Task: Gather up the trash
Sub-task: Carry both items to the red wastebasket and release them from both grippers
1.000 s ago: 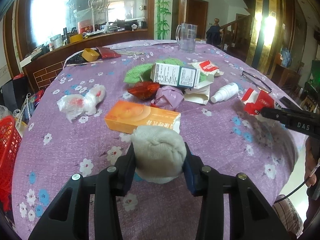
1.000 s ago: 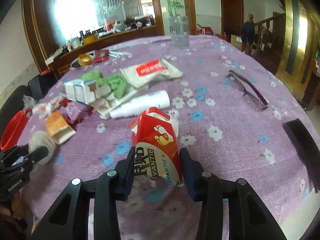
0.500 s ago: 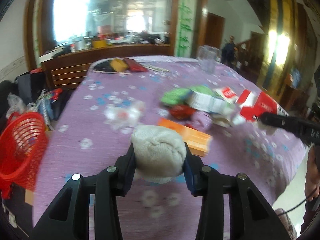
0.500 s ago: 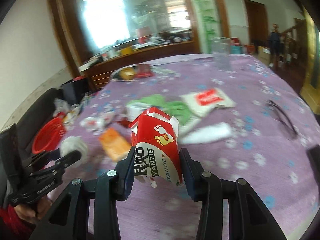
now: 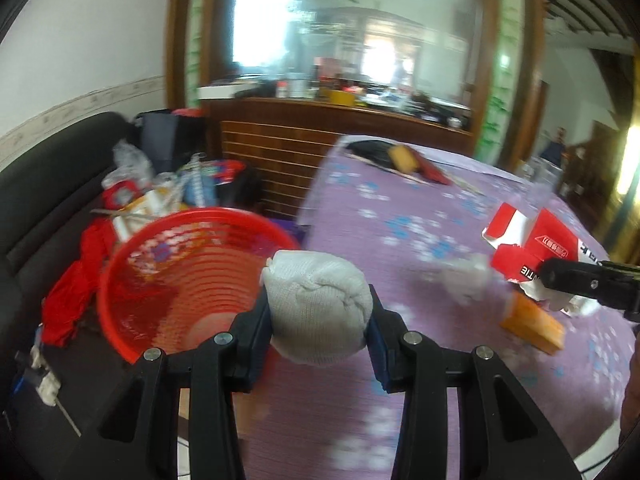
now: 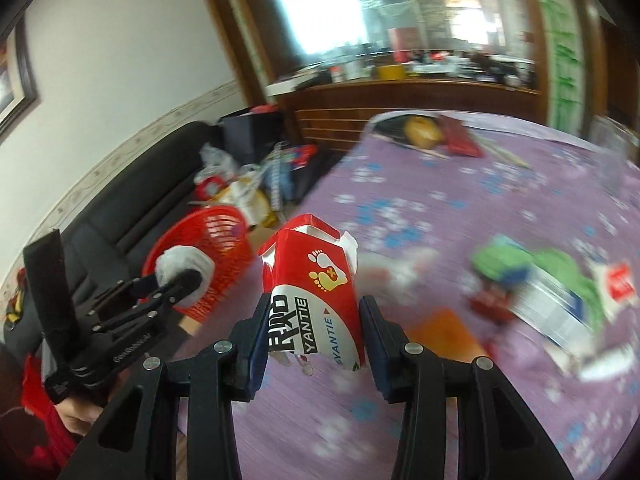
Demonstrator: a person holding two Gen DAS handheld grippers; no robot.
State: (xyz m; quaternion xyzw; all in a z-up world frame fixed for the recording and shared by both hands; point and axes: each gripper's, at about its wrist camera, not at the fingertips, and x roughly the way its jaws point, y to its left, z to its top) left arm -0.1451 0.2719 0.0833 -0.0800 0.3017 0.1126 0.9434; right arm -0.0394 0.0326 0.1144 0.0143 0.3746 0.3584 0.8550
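Left wrist view close above the red basket, right wrist view farther back, both facing the purple table, sharing basket and table.

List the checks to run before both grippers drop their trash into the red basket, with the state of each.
1. Left gripper holds the white cloth ball: ok, clamped between both pads.
2. Right gripper holds the torn red carton: ok.
3. Red basket has room: ok, its inside looks mostly bare.
4. Cloth ball over the basket mouth: cannot tell; it shows near the rim in both views.
5. Carton over the basket: not ok, it hangs above the purple tablecloth, basket to its left.
6. Grippers apart from each other: ok.
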